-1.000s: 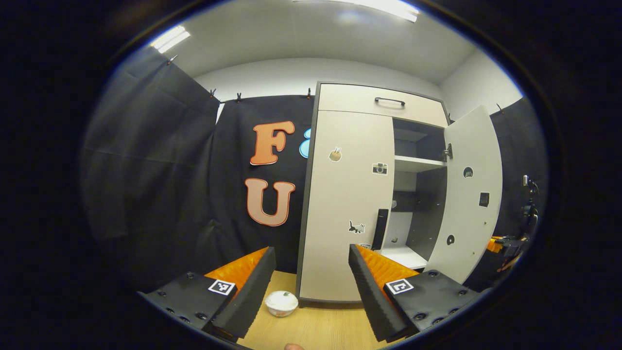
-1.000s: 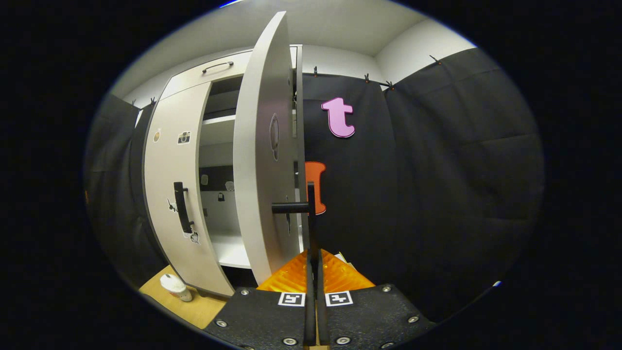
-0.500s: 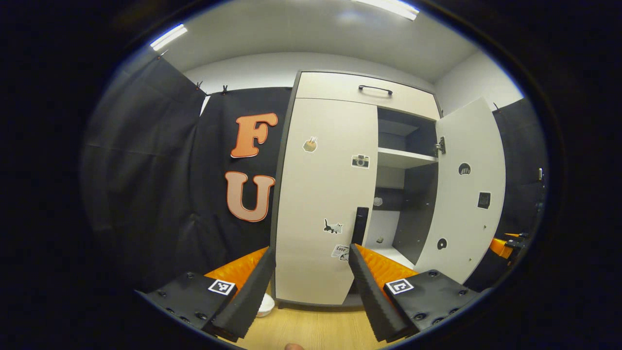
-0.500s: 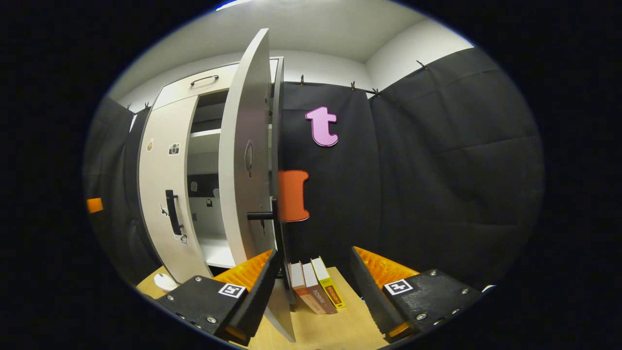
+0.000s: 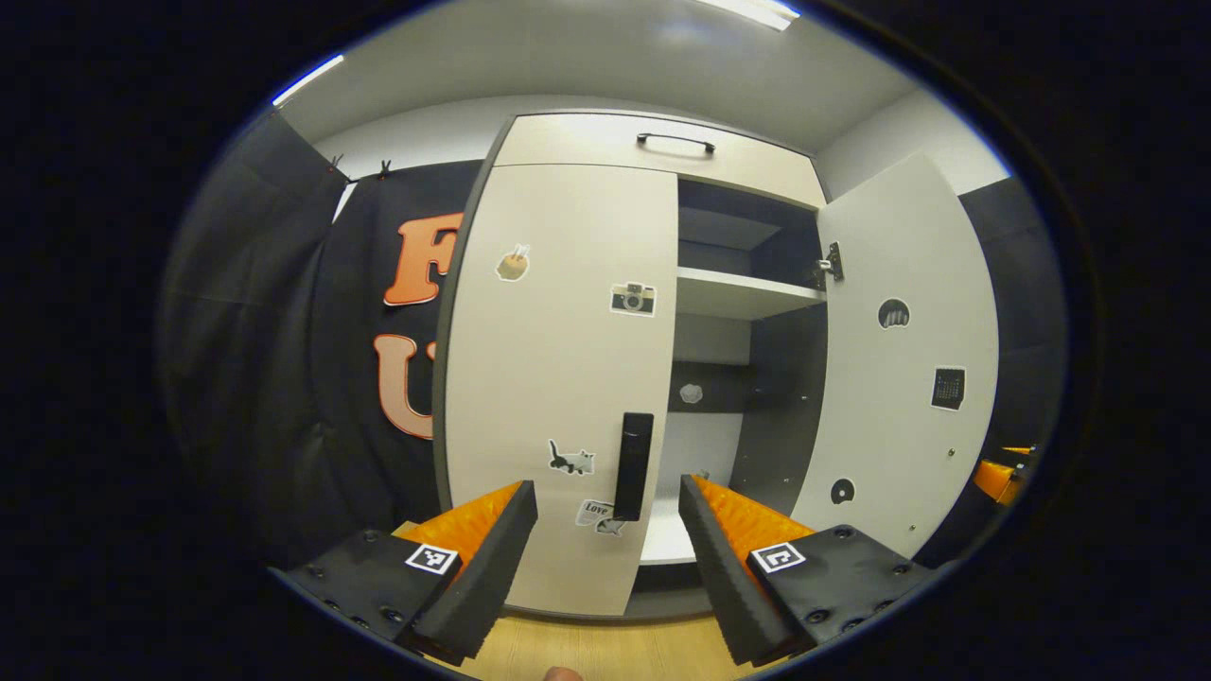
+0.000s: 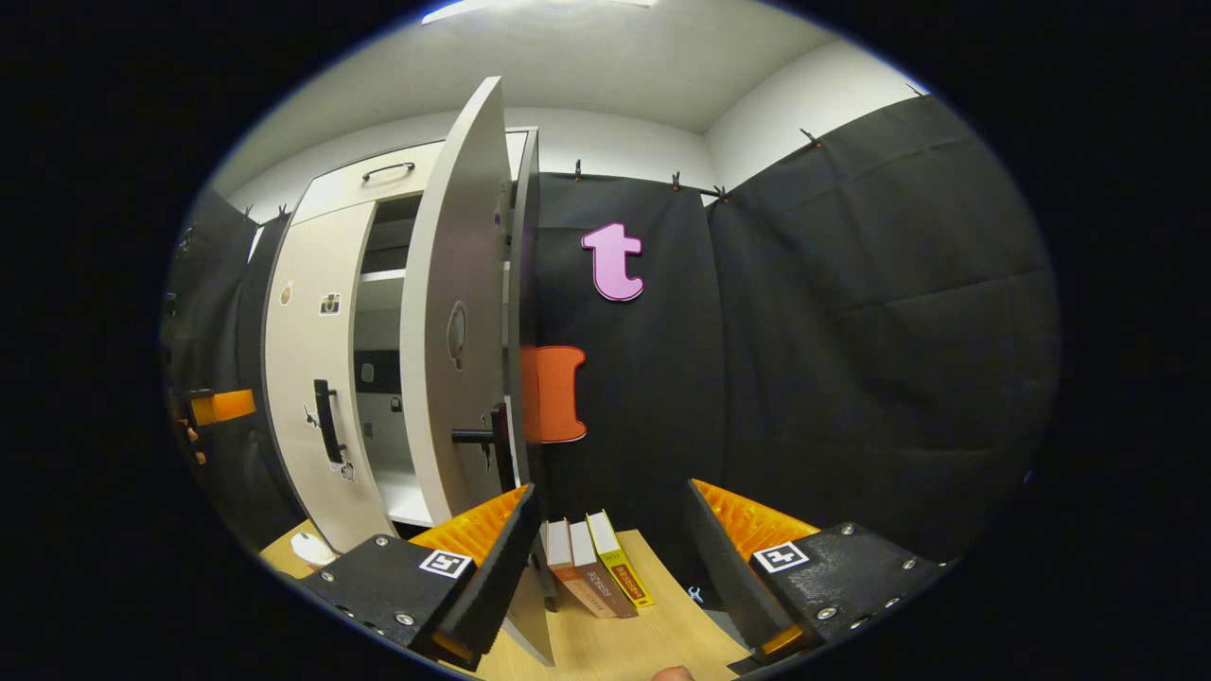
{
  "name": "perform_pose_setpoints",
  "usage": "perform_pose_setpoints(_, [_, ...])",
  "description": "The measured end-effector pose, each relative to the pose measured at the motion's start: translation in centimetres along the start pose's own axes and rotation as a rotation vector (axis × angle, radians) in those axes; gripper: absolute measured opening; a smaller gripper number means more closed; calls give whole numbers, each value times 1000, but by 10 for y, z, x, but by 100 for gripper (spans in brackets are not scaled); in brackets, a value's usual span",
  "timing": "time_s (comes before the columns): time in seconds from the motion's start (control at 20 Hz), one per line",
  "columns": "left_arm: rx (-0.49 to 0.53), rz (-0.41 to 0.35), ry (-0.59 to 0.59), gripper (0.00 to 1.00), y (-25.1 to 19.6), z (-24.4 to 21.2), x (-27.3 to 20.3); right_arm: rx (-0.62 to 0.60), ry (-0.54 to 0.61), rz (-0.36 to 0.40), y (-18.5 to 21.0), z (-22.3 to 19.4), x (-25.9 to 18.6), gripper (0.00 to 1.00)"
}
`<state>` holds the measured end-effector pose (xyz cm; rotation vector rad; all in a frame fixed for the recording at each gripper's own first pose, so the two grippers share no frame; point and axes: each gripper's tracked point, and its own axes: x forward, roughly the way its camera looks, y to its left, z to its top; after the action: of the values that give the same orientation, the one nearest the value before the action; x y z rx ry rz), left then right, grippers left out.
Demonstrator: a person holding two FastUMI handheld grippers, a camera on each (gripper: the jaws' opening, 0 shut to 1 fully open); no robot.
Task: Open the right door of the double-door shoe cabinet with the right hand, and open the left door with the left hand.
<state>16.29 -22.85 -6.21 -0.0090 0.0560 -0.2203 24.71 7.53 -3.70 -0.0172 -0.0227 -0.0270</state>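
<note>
Both grippers open, left gripper [image 5: 607,530] nearer handle [image 5: 633,465].

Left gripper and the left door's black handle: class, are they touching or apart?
Apart. The left gripper view shows the left gripper open, with the handle beyond its fingertips, ungripped.

Three books [image 6: 594,566] lean together on the wooden desk [image 6: 653,634] against the black cloth. A white cup [image 6: 310,548] lies on the desk farther left.
</note>
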Motion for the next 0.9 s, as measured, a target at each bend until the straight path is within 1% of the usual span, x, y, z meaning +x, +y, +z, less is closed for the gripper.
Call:
perform_pose_setpoints(0.15, [13, -19, 14, 97, -16, -10, 32, -13, 2, -20, -8, -2, 1, 93])
perform_pose_setpoints(0.25, [24, -17, 25, 97, -21, -18, 52, -17, 7, -24, -10, -3, 1, 93])
perform_pose_setpoints(0.4, [39, 2, 32, 96, -18, -25, 76, -23, 12, -44, -16, -5, 3, 93])
perform_pose_setpoints(0.45, [49, 11, 26, 97, -16, -26, 85, -25, 14, -50, -18, -6, 3, 93])
perform_pose_setpoints(0.6, [79, 26, 16, 97, -11, -30, 110, -28, 21, -67, -23, -8, 2, 93])
perform_pose_setpoints(0.9, [90, 40, 53, 98, -9, -52, 136, -34, 31, -97, -30, -10, 2, 93])
